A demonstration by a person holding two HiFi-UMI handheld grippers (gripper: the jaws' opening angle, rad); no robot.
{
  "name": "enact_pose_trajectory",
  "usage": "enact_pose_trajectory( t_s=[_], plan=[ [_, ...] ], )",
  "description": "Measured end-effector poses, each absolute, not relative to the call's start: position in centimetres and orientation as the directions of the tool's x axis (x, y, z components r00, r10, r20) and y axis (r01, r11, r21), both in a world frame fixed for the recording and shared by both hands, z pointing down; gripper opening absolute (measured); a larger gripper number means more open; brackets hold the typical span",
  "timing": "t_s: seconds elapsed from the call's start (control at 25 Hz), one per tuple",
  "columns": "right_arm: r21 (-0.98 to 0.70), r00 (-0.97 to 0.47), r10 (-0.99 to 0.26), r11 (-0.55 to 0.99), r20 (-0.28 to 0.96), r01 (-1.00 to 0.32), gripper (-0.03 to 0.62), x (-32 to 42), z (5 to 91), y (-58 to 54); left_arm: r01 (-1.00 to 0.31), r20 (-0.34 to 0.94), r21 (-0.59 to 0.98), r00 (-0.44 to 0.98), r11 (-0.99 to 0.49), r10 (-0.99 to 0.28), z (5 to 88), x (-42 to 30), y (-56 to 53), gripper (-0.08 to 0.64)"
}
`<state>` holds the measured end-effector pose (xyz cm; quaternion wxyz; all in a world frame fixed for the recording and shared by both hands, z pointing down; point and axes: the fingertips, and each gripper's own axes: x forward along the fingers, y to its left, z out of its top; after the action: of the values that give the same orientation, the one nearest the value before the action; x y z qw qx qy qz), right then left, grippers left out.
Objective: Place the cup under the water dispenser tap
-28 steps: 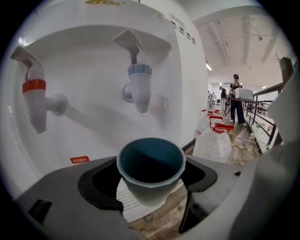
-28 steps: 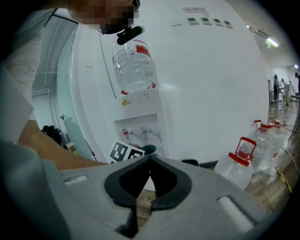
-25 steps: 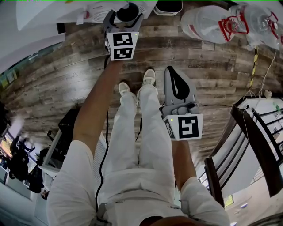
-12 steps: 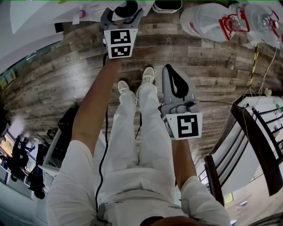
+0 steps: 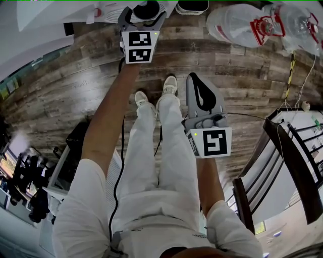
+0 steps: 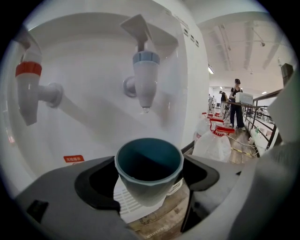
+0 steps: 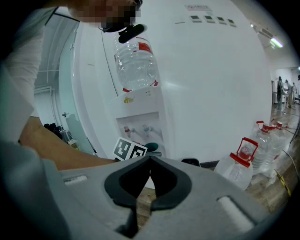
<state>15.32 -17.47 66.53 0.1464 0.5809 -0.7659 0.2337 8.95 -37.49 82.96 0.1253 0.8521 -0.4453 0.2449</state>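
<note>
A teal cup (image 6: pixel 149 173) stands on the white drip tray (image 6: pixel 129 206) of the water dispenser (image 7: pixel 140 117), right below the blue tap (image 6: pixel 144 84). The red tap (image 6: pixel 29 86) is to its left. My left gripper (image 6: pixel 150 164) has the cup between its jaws, which have just been opening; the pads stand slightly off the cup's sides. From above, the left gripper (image 5: pixel 143 17) reaches to the dispenser and the cup (image 5: pixel 146 9) shows as a dark round. My right gripper (image 5: pixel 204 95) hangs over the floor, held back from the dispenser, shut and empty (image 7: pixel 150 161).
Large water bottles (image 5: pixel 242 25) lie on the wooden floor to the right of the dispenser, one with a red cap (image 7: pixel 236 171). A dark-framed chair (image 5: pixel 292 151) stands at the right. People (image 6: pixel 236 101) are far off down the hall.
The left jaws have spread a little wider round the cup. Both hands stay where they were.
</note>
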Motion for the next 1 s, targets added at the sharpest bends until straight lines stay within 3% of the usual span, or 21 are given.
enact_pose_trajectory(
  t_s=[1.0],
  plan=[
    [-0.102, -0.24, -0.854, 0.218, 0.461, -0.971, -0.002, 14.3, 60.7, -16.9, -0.865, 0.501, 0.014, 0.44, -0.502, -0.745, 74.4, 6.4, -35.0, 0.411]
  ],
)
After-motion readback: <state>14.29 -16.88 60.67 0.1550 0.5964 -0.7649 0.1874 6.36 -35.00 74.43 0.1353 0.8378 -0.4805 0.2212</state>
